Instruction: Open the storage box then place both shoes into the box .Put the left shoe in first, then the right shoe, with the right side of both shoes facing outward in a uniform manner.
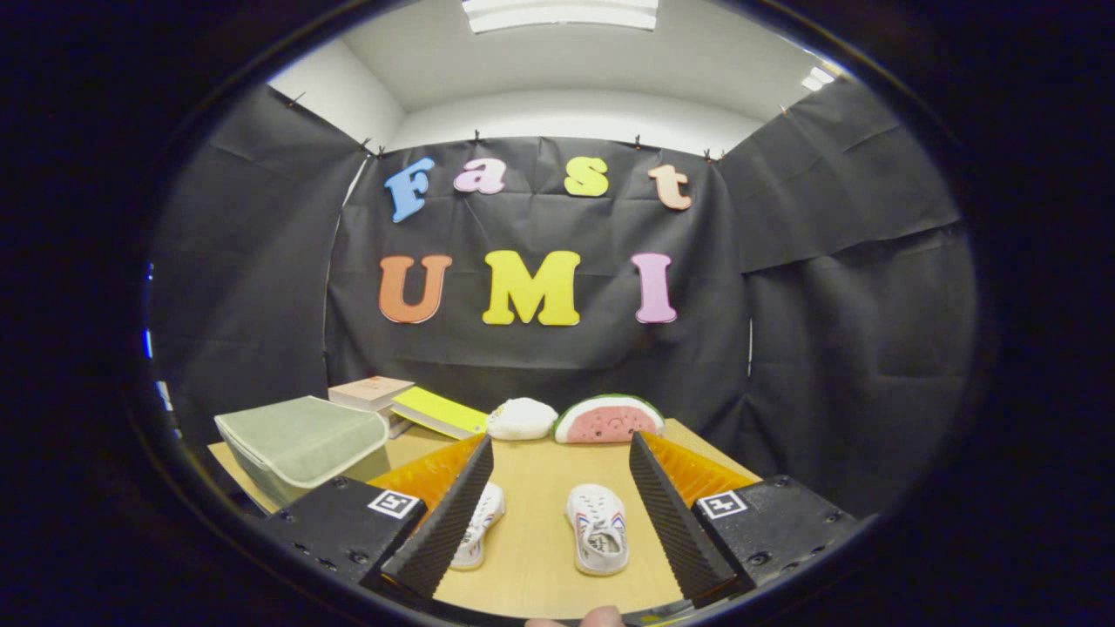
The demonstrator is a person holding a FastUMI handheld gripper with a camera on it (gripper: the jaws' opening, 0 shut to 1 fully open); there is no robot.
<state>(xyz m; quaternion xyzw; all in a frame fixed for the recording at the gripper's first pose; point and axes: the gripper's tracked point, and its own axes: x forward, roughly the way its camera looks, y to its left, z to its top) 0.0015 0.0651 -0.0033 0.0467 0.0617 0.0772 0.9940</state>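
The storage box, pale green with its lid still down, sits at the left edge of the desk, tilted a little in this fisheye view and well to the left of the gripper, whose fingers are spread wide and hold nothing. Behind the box lies a stack of books with a yellow book beside it, then a white plush and a watermelon slice toy along the far edge. Nearer, the two white shoes lie on the bare wood between the fingers: the left-hand shoe partly covered by the left finger, the right-hand shoe in plain sight, apart from each other. Opening comes first, I judge, so the gripper should swing left toward the box, meet the lid at its near rim and lift without dragging the box toward the desk edge. Where the lid hinges or latches cannot be made out, and which shoe is the left one is hard to tell. A fingertip shows at the near edge.
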